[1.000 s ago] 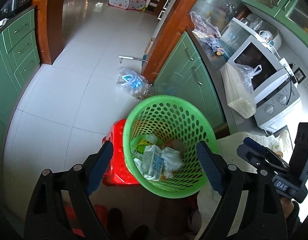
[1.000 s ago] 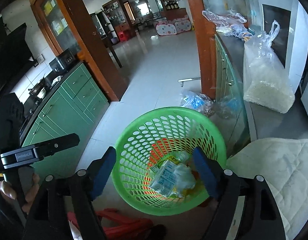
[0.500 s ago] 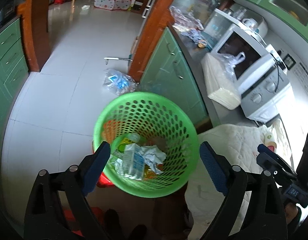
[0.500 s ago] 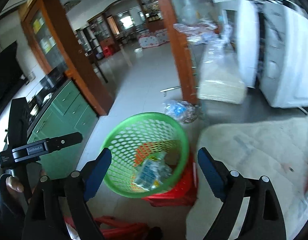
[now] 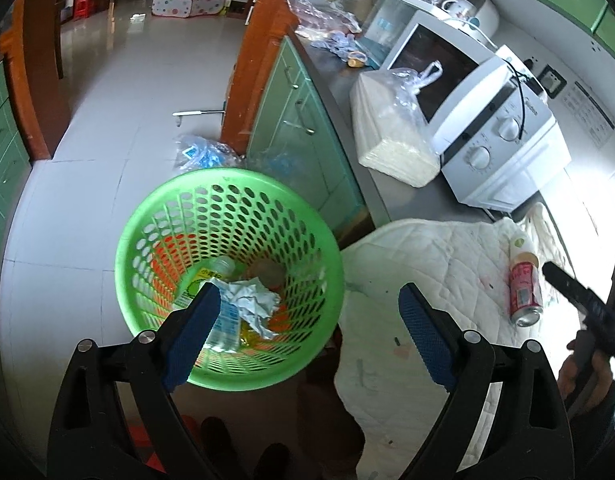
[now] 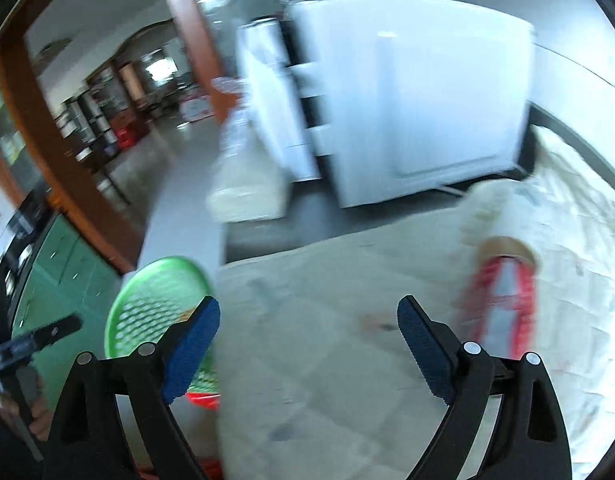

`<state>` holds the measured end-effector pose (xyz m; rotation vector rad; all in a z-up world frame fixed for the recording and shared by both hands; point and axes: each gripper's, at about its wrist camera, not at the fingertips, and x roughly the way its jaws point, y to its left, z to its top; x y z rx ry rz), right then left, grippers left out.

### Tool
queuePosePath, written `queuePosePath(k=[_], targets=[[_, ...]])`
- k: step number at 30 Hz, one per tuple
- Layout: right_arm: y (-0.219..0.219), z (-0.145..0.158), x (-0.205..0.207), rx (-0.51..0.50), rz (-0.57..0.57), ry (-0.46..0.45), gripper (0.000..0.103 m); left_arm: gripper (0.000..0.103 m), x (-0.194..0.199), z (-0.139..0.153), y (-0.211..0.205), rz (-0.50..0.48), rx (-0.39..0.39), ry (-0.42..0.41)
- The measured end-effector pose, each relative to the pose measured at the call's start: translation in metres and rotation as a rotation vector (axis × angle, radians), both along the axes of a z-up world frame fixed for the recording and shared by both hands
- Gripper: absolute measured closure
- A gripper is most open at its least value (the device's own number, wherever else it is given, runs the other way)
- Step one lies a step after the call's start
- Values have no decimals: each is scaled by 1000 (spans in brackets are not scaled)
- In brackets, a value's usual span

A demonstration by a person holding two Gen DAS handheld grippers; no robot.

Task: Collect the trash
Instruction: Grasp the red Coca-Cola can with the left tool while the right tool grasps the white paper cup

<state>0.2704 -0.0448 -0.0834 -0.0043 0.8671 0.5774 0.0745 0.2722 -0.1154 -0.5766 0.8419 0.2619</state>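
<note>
Looking down my left tool (image 5: 305,320), I see its blue pads spread wide with nothing between them, hanging over one round green perforated plastic basket (image 5: 235,188). That basket holds a crumpled white paper wad (image 5: 251,300), a clear plastic bottle with a blue label (image 5: 223,322) and a yellow-green wrapper (image 5: 193,286); more may lie beneath, I can't count it.

Beside the basket, one white quilted cloth (image 5: 427,252) covers the bench. On it lies a single red drink can (image 5: 523,292) on its side, with a white bottle (image 5: 519,242) just behind it.

My right tool (image 6: 307,322) has just been opening and stands wide and empty above the cloth, the red can (image 6: 503,304) blurred ahead to its right. One white microwave (image 5: 503,148) and one clear bag of white grain (image 5: 391,128) sit further along the bench.
</note>
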Motion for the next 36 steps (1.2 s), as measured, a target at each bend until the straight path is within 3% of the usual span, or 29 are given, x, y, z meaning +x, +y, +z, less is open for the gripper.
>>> queuePosePath(k=[12, 28, 33, 36], targets=[[-82, -6, 93, -27, -236, 107, 16, 13, 21, -9, -20, -11, 5, 40], [-105, -58, 184, -39, -373, 344, 16, 13, 53, -13, -57, -97, 16, 74], [-104, -72, 192, -49, -352, 390, 34, 13, 68, -12, -77, -145, 24, 80], [-109, -76, 192, -25, -350, 404, 38, 13, 78, -10, -92, -181, 33, 82]])
